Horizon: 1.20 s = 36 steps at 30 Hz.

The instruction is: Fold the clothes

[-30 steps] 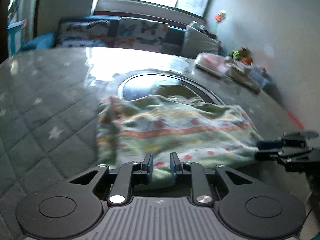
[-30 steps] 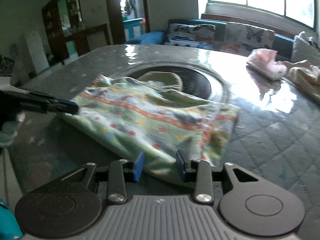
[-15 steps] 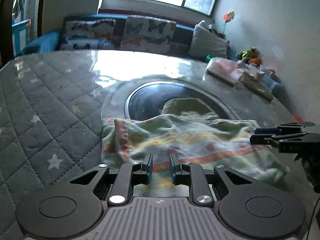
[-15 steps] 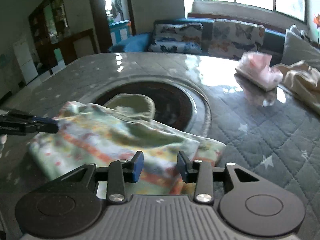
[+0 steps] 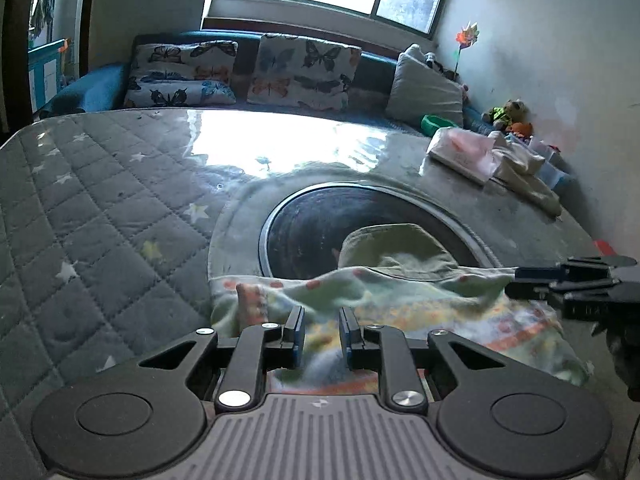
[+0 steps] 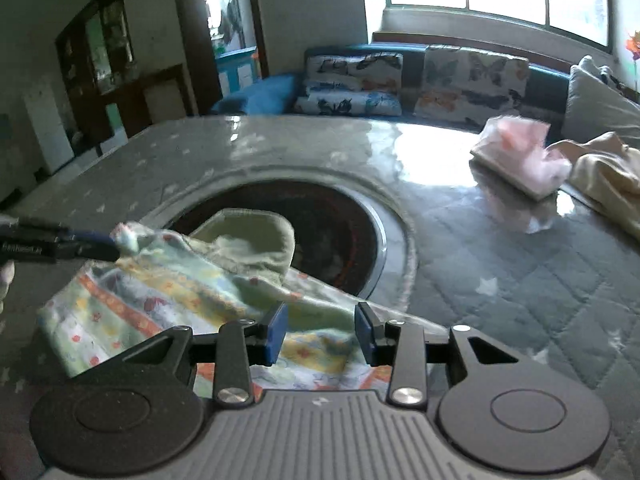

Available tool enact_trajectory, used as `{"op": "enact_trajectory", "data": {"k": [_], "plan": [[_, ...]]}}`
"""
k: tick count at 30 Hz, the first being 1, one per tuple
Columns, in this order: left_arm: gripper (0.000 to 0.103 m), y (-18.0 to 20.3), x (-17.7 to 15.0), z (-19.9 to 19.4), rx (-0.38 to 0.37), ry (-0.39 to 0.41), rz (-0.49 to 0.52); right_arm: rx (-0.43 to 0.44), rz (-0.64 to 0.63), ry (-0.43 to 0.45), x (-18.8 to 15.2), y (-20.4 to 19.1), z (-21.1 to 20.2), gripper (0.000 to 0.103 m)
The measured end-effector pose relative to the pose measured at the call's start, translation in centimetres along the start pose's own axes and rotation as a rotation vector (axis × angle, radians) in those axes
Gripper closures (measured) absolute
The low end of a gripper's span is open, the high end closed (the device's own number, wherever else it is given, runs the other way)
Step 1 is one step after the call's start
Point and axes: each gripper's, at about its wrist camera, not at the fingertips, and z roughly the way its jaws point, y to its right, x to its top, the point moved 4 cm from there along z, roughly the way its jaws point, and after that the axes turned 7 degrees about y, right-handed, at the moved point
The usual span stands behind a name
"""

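Note:
A patterned pale green cloth (image 5: 420, 316) with orange stripes and dots lies on the quilted grey table, partly over the round dark inset (image 5: 312, 224). My left gripper (image 5: 321, 334) is shut on the cloth's near edge, fabric bunched between its fingers. My right gripper (image 6: 320, 332) stands wider, with cloth lying between its fingers (image 6: 276, 330); whether it pinches the fabric is unclear. In the right wrist view the left gripper (image 6: 92, 246) holds a raised corner of the cloth (image 6: 168, 292). The right gripper also shows in the left wrist view (image 5: 520, 280), at the cloth's right edge.
A folded pink garment (image 6: 520, 160) and a cream garment (image 6: 604, 176) lie at the table's far right. A sofa with butterfly cushions (image 5: 300, 68) runs behind the table. The wall (image 5: 560, 60) is close on the right, with toys (image 5: 508, 114) beside it.
Both grippers have pulled the cloth's edges up and toward me. The cloth has folded over on itself and now covers less of the round inset.

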Motion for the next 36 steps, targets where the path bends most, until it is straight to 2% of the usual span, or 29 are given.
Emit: {"op": "enact_trajectory", "data": {"k": [3,6,9,11,16,21,25,27,30,32,34,36], "plan": [[0.084,-1.4,0.1,1.3,0.053,-0.013,-0.018,0.000,0.018,-0.013,-0.2,0.4,0.6,0.066],[0.084,-2.3,0.3,1.4,0.044,-0.011,-0.069,-0.026,-0.013,-0.004,0.3,0.0,0.2,0.065],[0.084,-2.1,0.5,1.5,0.050,-0.005,-0.048,-0.004,-0.033,0.011,0.9,-0.7,0.2,0.064],[0.084,-2.1,0.4,1.7,0.051,-0.008,-0.044,0.017,-0.041,0.014,1.2,-1.3,0.6,0.058],[0.084,-2.2,0.5,1.3,0.052,-0.002,-0.053,-0.017,-0.055,-0.031,0.5,-1.2,2.0,0.057],[0.064,-2.0,0.3,0.0,0.067,0.007,-0.048,-0.026,-0.070,-0.005,0.8,-1.6,0.7,0.046],[0.055,-1.8,0.1,-1.0,0.078,0.010,-0.051,-0.008,-0.101,0.019,0.9,-3.1,-0.6,0.033],[0.050,-1.8,-0.2,-1.6,0.084,0.008,-0.053,0.008,-0.117,0.028,0.8,-4.1,-1.2,0.031],[0.045,-1.9,-0.4,-2.4,0.091,0.013,-0.054,0.031,-0.127,0.043,0.6,-5.5,-2.1,0.018],[0.043,-1.9,-0.6,-2.9,0.095,0.018,-0.056,0.044,-0.131,0.055,0.4,-6.5,-2.6,0.014],[0.039,-2.0,-0.9,-3.3,0.102,0.018,-0.061,0.053,-0.134,0.065,0.2,-7.4,-3.0,0.004],[0.033,-2.1,-1.1,-3.8,0.104,0.026,-0.057,0.065,-0.138,0.074,-0.1,-8.2,-3.3,0.003]]}}
